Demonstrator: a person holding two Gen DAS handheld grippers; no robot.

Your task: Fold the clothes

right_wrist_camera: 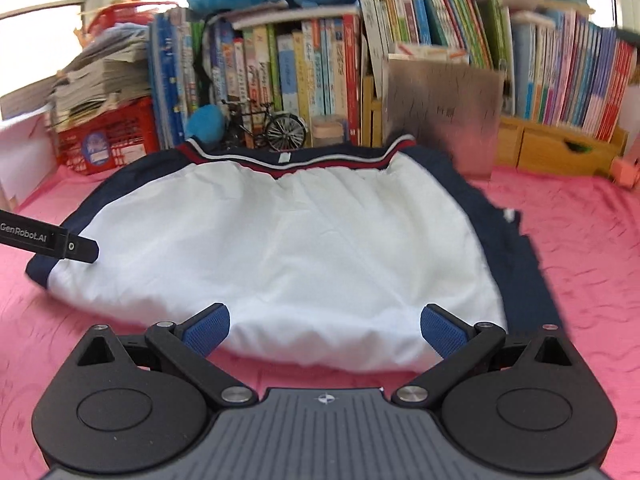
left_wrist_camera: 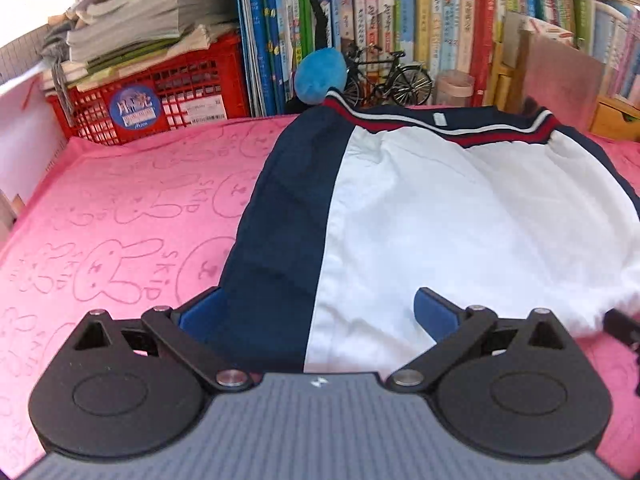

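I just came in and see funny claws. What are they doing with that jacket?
A person is holding two grippers to fold clothes. A white and navy jacket lies spread on the pink cloth. The left gripper and right gripper are both open at its near edge, gripping nothing yet. No fold has begun.

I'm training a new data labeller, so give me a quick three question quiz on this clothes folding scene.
1. True or false: the left hand-held gripper is shut on the jacket.
2. Multiple choice: the cloth under the jacket is A) pink, B) green, C) grey.
3. What model stands behind the jacket's striped collar, in front of the books?

Key
1. False: both hand-held grippers are open; the right hand-held gripper sits at the white near edge.
2. A.
3. A small black bicycle.
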